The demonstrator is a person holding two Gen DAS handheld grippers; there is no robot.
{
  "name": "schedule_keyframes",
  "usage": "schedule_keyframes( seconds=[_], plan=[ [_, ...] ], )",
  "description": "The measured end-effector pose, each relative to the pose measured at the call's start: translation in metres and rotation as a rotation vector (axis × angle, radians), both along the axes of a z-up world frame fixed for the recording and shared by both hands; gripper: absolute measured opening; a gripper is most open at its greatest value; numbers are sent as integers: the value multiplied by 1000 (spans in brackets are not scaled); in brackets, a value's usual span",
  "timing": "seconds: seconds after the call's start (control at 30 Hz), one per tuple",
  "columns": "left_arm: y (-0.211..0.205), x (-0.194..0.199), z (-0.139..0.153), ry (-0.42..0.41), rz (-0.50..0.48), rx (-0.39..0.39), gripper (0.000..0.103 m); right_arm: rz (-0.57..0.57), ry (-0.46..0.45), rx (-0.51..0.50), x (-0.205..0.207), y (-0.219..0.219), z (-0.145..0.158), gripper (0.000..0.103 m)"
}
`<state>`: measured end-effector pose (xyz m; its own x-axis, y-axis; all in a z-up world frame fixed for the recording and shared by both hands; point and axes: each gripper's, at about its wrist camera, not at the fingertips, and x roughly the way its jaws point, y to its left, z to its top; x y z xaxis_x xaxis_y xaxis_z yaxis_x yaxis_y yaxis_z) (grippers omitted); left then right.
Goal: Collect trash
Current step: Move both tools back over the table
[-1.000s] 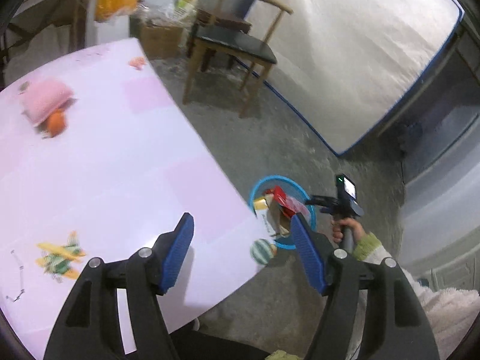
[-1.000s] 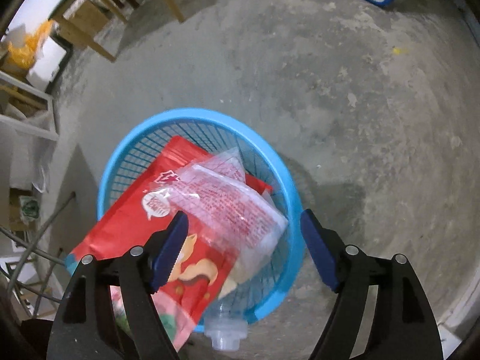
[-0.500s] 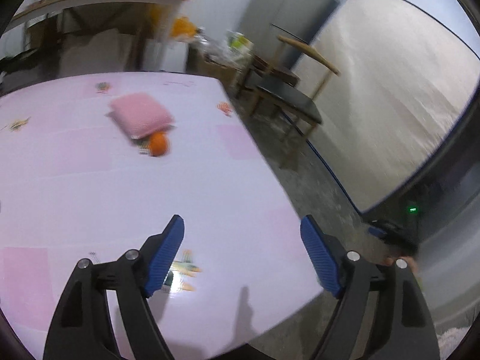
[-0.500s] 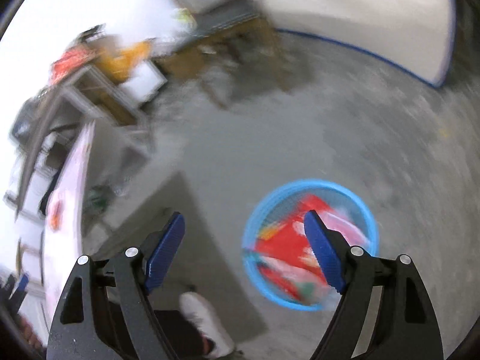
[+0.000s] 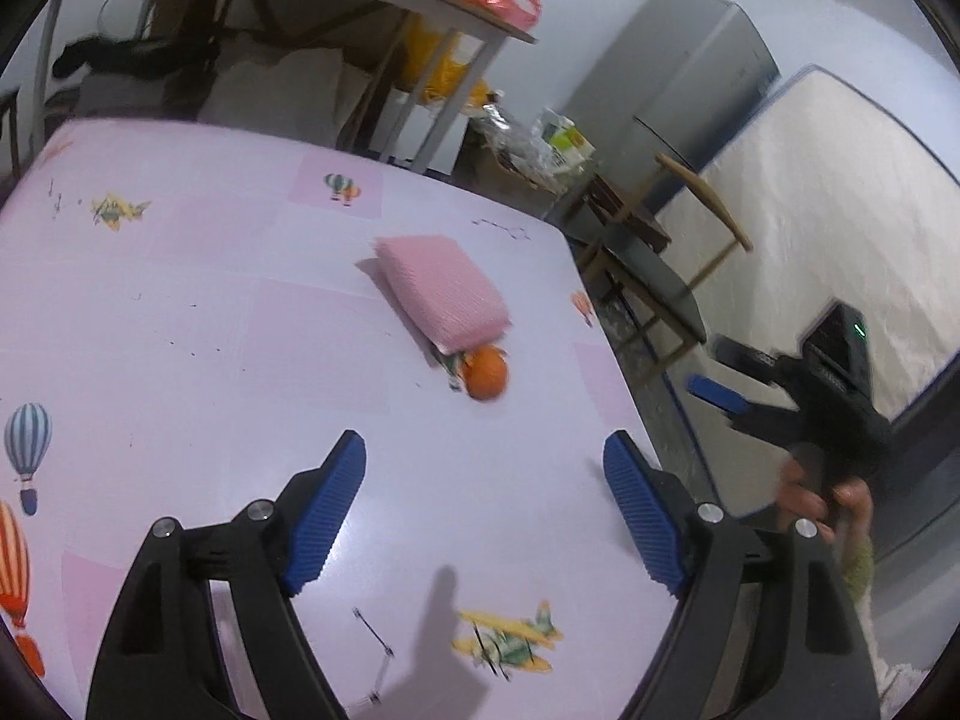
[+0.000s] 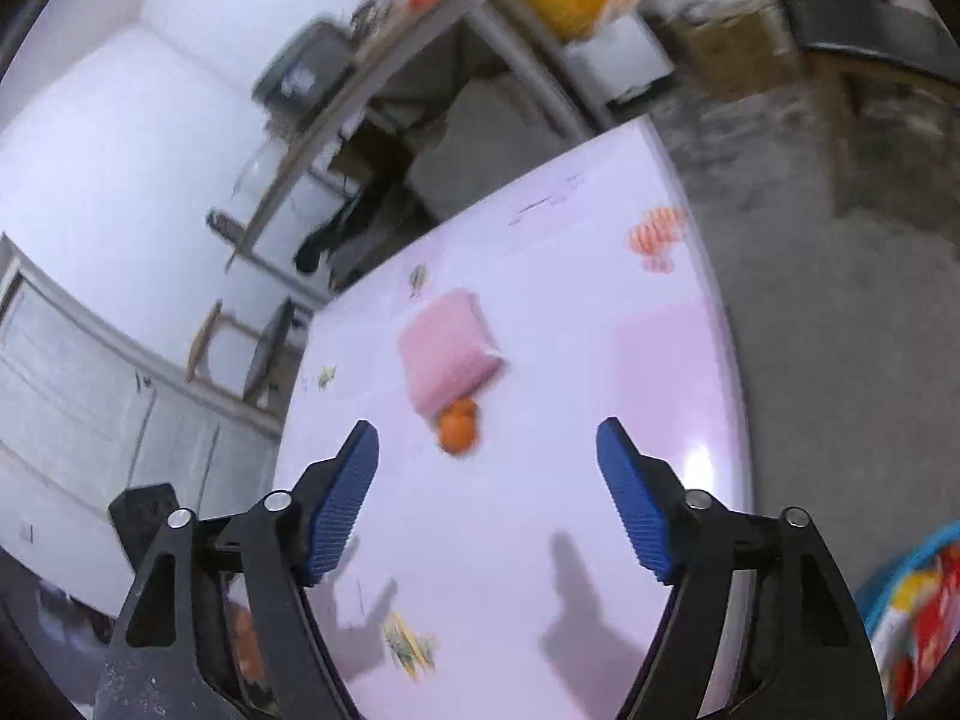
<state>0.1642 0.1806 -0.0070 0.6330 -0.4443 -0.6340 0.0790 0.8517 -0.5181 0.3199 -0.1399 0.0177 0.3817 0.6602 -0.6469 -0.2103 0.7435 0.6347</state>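
Observation:
A pink sponge-like pad (image 5: 444, 294) lies on the pink table (image 5: 240, 330) with an orange fruit (image 5: 487, 374) touching its near end; both also show in the right wrist view, the pad (image 6: 447, 348) and the fruit (image 6: 458, 426). My left gripper (image 5: 485, 504) is open and empty above the table's near part. My right gripper (image 6: 487, 492) is open and empty, facing the pad and fruit; it shows from outside in the left wrist view (image 5: 729, 387). The blue trash basket (image 6: 912, 600) with red wrappers sits on the floor at the lower right.
The table's right edge (image 6: 729, 360) drops to grey concrete floor. A wooden chair (image 5: 654, 276) stands beyond the table corner, a mattress (image 5: 822, 228) leans on the wall, and a cluttered shelf unit (image 5: 360, 42) stands behind the table.
My right gripper has swung up from over the basket, where it hung open above the wrappers, to face the table. My left gripper has turned toward the pad and fruit.

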Motion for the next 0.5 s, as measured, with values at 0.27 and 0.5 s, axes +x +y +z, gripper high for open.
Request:
schedule_keyframes(
  seconds=[0.27,0.5],
  plan=[
    [30,3,-15,26,33,-80,77,73,80,-188,92,113,-42,53],
    [62,-12,-28,46,68,-105,69,173,99,-230,95,158,-57,31]
  ],
)
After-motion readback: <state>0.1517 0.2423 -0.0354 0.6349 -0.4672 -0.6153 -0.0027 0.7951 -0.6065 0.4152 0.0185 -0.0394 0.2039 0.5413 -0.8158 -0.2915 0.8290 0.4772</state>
